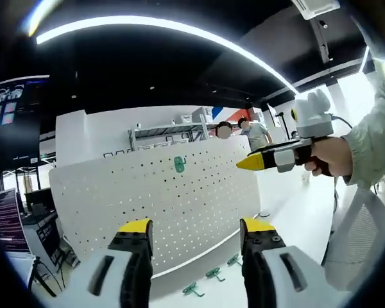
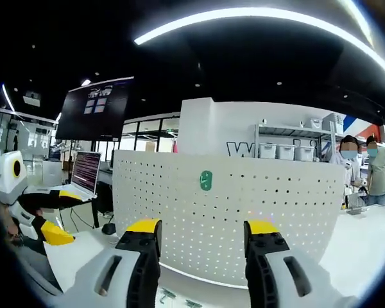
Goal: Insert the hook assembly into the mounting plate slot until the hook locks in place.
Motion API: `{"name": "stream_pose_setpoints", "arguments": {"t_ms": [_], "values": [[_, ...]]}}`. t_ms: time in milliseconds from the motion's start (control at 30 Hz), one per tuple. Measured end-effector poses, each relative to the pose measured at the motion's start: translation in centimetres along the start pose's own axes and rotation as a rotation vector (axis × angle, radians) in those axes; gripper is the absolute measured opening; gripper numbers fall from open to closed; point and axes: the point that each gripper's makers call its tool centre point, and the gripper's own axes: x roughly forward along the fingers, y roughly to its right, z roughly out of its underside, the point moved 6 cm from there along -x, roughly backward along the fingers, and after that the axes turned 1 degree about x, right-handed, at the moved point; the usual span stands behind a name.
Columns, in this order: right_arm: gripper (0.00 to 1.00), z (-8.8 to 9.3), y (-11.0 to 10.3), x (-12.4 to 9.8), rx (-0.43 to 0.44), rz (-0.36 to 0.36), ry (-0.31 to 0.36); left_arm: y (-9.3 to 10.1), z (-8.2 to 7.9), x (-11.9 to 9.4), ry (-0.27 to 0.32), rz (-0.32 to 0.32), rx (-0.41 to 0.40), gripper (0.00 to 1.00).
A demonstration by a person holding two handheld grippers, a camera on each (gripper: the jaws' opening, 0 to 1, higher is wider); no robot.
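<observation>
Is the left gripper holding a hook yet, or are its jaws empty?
Empty. The left gripper has its jaws spread, with pegboard showing between them; green hooks lie on the table below.

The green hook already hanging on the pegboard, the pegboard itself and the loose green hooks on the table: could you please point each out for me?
Mounted green hook (image 2: 206,179): right gripper view, on the middle of its body.
White pegboard (image 1: 179,205): left gripper view, on its perforated face.
Loose green hooks (image 1: 213,274): left gripper view, on the middle hook.

An open-plan lab or workshop: dark ceiling with strip lights (image 2: 256,16), metal shelving (image 2: 285,144) holding bins, a wall monitor (image 2: 93,109), a laptop (image 2: 83,173).
</observation>
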Motion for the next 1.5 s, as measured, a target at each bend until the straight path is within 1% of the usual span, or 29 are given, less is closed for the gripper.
{"name": "stream_pose_setpoints", "arguments": {"t_ms": [133, 200, 233, 300, 433, 500, 567, 600, 667, 700, 733, 767, 800, 833, 867, 900, 933, 967, 1033, 1133, 1200, 1300, 1400, 1500], "values": [[0.5, 0.6, 0.3, -0.8, 0.021, -0.002, -0.012, -0.5, 0.1, 0.8, -0.011, 0.002, 0.003, 0.56], [0.5, 1.2, 0.4, -1.3, 0.027, -0.001, -0.029, -0.6, 0.4, 1.1, -0.016, 0.003, 0.006, 0.54], [0.5, 1.4, 0.5, -1.5, 0.03, 0.0, -0.036, -0.7, 0.7, 1.3, -0.019, 0.009, 0.019, 0.54], [0.5, 1.9, 0.7, -2.0, 0.037, 0.003, -0.046, -0.9, 1.4, 1.7, -0.049, 0.03, 0.038, 0.52], [0.5, 2.7, 0.9, -2.6, 0.046, 0.008, -0.063, -1.2, 2.8, 2.4, -0.092, 0.061, 0.055, 0.51], [0.5, 3.0, 0.9, -2.7, 0.048, 0.01, -0.069, -1.4, 3.6, 2.9, -0.121, 0.095, 0.058, 0.49], [0.5, 3.3, 0.9, -2.9, 0.057, 0.011, -0.077, -1.8, 4.4, 3.4, -0.146, 0.102, 0.066, 0.49], [0.5, 3.4, 0.9, -3.0, 0.06, 0.011, -0.079, -2.0, 4.8, 3.8, -0.162, 0.123, 0.073, 0.48], [0.5, 3.6, 0.8, -3.0, 0.062, 0.01, -0.085, -2.3, 5.5, 4.2, -0.186, 0.139, 0.09, 0.47], [0.49, 3.8, 0.8, -3.0, 0.07, 0.008, -0.093, -2.4, 6.3, 4.6, -0.214, 0.176, 0.11, 0.45], [0.49, 3.9, 0.7, -3.1, 0.068, 0.008, -0.094, -2.6, 6.9, 4.8, -0.23, 0.192, 0.122, 0.44], [0.48, 3.9, 0.7, -3.1, 0.064, 0.009, -0.089, -2.9, 7.9, 5.1, -0.261, 0.207, 0.151, 0.44], [0.48, 4.0, 0.6, -3.1, 0.063, 0.008, -0.091, -3.1, 8.6, 5.2, -0.291, 0.216, 0.156, 0.42], [0.48, 4.1, 0.6, -3.1, 0.063, 0.006, -0.095, -3.4, 9.4, 5.5, -0.303, 0.221, 0.17, 0.42], [0.48, 4.3, 0.6, -3.0, 0.065, 0.004, -0.099, -3.5, 9.8, 5.5, -0.313, 0.226, 0.174, 0.42], [0.48, 4.4, 0.5, -3.0, 0.07, 0.002, -0.102, -3.7, 10.9, 5.8, -0.349, 0.238, 0.18, 0.42], [0.48, 4.6, 0.5, -3.1, 0.08, 0.002, -0.105, -3.8, 11.1, 5.9, -0.352, 0.242, 0.185, 0.41], [0.49, 4.7, 0.5, -3.1, 0.099, 0.002, -0.111, -3.9, 12.0, 6.0, -0.382, 0.268, 0.203, 0.4], [0.49, 4.9, 0.6, -3.1, 0.102, 0.002, -0.117, -4.2, 13.0, 6.4, -0.41, 0.281, 0.226, 0.39], [0.49, 5.3, 0.6, -3.2, 0.112, 0.005, -0.129, -4.6, 14.8, 7.3, -0.456, 0.325, 0.244, 0.38], [0.49, 5.5, 0.6, -3.3, 0.1, 0.004, -0.132, -4.8, 15.7, 7.8, -0.484, 0.351, 0.245, 0.38], [0.49, 6.1, 0.6, -3.5, 0.11, 0.006, -0.148, -5.1, 17.1, 8.8, -0.52, 0.388, 0.283, 0.37], [0.49, 6.6, 0.6, -3.7, 0.122, 0.013, -0.162, -5.2, 18.1, 9.6, -0.541, 0.413, 0.29, 0.36], [0.49, 7.0, 0.5, -3.8, 0.131, 0.017, -0.173, -5.0, 19.5, 10.1, -0.582, 0.471, 0.33, 0.35]]}}
